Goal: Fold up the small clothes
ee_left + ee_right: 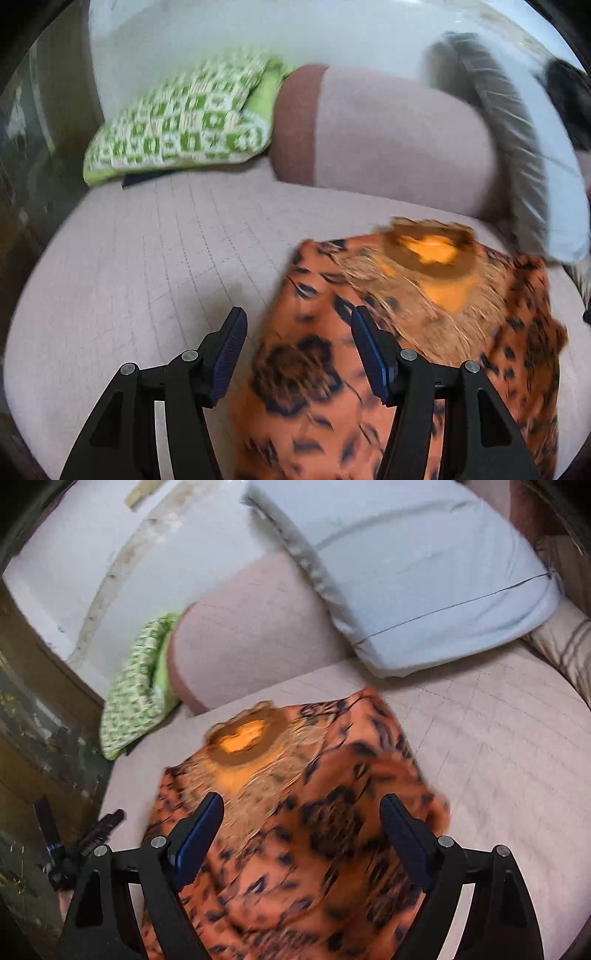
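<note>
An orange garment with black leopard spots lies spread on the pink quilted bedsheet. Its gold-embroidered neckline points away from me. My left gripper hovers open over the garment's left edge, one finger over the bare sheet and the other over the cloth. In the right wrist view the same garment fills the lower middle, neckline at the far end. My right gripper stands wide open above the cloth, with nothing pinched between its pads. Both views are motion-blurred.
A green-and-white patterned pillow and a pink bolster lie at the head of the bed. A pale blue pillow leans behind them, with a striped cushion at the right. Dark wooden furniture borders the bed's left side.
</note>
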